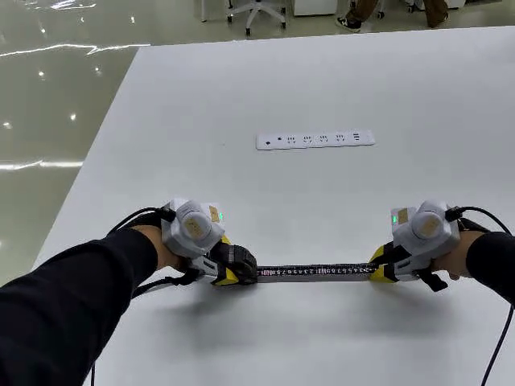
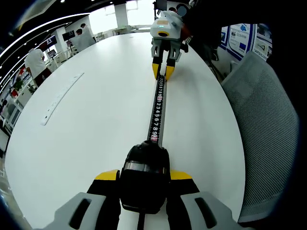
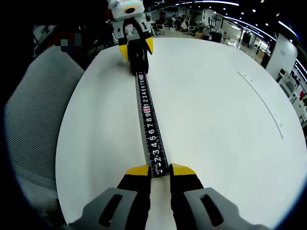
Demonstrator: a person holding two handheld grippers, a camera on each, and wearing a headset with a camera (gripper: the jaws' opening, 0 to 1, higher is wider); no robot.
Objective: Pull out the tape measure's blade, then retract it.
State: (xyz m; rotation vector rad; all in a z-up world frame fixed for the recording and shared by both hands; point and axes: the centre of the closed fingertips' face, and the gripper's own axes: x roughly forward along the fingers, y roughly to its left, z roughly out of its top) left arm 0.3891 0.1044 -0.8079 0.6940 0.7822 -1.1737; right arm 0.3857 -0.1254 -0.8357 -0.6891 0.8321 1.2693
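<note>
Black and squat, the plastic tape measure case with yellow trim [image 1: 235, 264] sat on the near left of the white table [image 1: 322, 88]. It was pinched at its sides between the yellow-tipped jaws of my left gripper [image 2: 144, 175], which were parted only as wide as the case. From its mouth the dark steel blade with white numerals [image 1: 314, 272] ran flat along the table to the right, where my right gripper [image 3: 160, 170] had its jaws all but closed on the blade's end. A long white power strip [image 1: 315, 140] lay farther off, well apart. I judged the pulling-out done or close to it; the retracting was not yet done, since the blade lay stretched between my two grippers.
</note>
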